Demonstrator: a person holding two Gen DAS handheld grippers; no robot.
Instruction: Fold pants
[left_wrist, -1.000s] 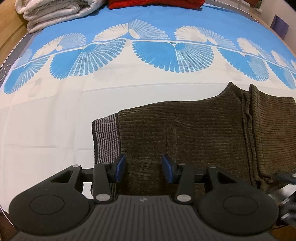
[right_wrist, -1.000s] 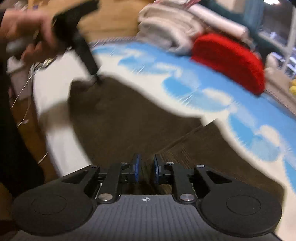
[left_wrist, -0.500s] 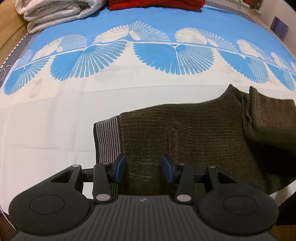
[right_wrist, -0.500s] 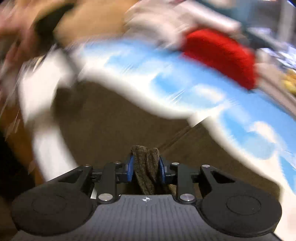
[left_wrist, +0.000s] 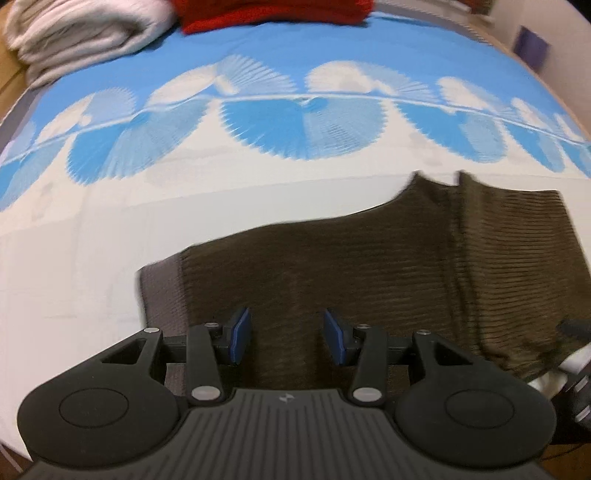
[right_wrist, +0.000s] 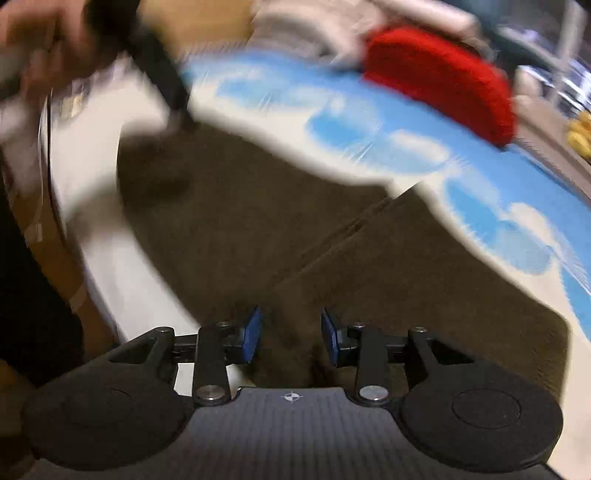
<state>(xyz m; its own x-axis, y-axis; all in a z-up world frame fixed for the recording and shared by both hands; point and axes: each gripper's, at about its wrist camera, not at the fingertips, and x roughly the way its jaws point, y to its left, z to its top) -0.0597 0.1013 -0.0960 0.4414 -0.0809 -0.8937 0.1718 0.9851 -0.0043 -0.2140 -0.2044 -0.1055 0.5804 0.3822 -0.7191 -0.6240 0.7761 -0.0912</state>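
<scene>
Dark brown corduroy pants (left_wrist: 369, 266) lie flat on a blue and white bedsheet (left_wrist: 258, 44), with the grey striped waistband (left_wrist: 160, 291) at the left. One layer is folded over at the right. My left gripper (left_wrist: 287, 339) hovers open over the pants beside the waistband, nothing between its pads. My right gripper (right_wrist: 291, 334) is over the folded part of the pants (right_wrist: 258, 221). Its jaws are opening, with a fold of fabric lying loose between the pads. In the right wrist view a person's hand (right_wrist: 37, 48) holds the blurred left gripper (right_wrist: 159, 74) at the top left.
A folded white blanket (left_wrist: 85, 33) and a red fabric bundle (left_wrist: 273, 11) sit at the far end of the bed. The red bundle (right_wrist: 443, 81) also shows in the right wrist view. The bed's near edge runs close under both grippers.
The right gripper pinched a fold of the pants half a second ago and has now let it go, jaws wider. The folded part now lies flatter. The left gripper shifted slightly, still open.
</scene>
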